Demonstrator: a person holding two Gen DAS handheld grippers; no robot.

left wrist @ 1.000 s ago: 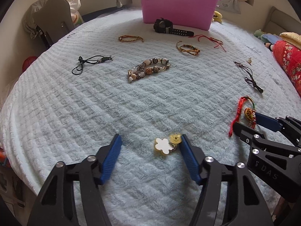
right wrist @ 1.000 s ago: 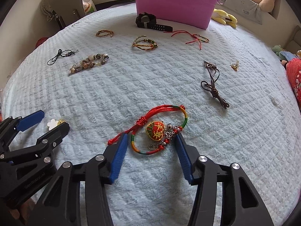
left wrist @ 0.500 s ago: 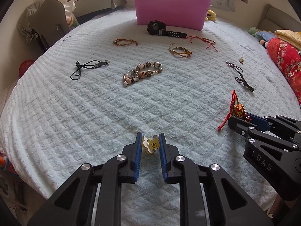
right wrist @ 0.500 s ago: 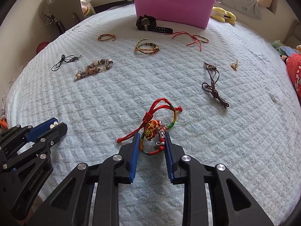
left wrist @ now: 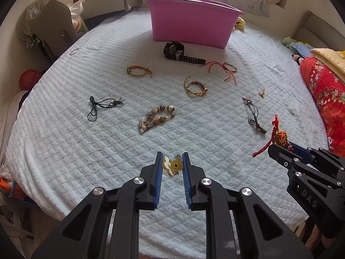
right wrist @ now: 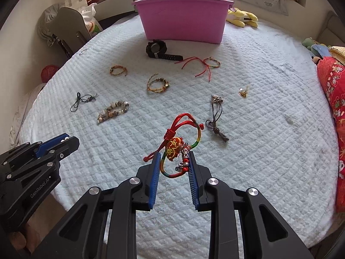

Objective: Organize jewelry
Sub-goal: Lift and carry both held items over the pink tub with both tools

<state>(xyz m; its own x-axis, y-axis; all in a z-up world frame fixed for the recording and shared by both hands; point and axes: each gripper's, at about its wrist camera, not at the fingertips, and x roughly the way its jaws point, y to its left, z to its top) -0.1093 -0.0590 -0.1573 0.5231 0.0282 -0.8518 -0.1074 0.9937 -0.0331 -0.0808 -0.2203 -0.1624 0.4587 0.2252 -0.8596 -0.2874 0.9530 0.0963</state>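
My left gripper (left wrist: 172, 161) is shut on a small yellow bear charm with a white flower (left wrist: 173, 165), lifted off the pale blue blanket (left wrist: 107, 142). My right gripper (right wrist: 175, 161) is shut on a red cord bracelet with an embroidered red charm (right wrist: 173, 149), also raised above the blanket; the same bracelet (left wrist: 279, 137) shows at the right of the left wrist view. A pink tub (left wrist: 189, 24) stands at the far side. Between lie a black watch (left wrist: 175, 50), a beaded bracelet (left wrist: 156, 117), woven bracelets (left wrist: 195, 86), a black cord (left wrist: 101, 105) and a brown cord (right wrist: 215, 120).
A red string bracelet (right wrist: 202, 64) and a small gold charm (right wrist: 243, 91) lie right of the watch. A red patterned quilt (left wrist: 323, 95) borders the right edge, soft toys (right wrist: 241, 17) sit beside the tub, and a grey chair (left wrist: 54, 28) stands off the left edge.
Both grippers closed from wide open onto their pieces, then rose; the bear charm and the red bracelet have left the blanket and hang between the pads.
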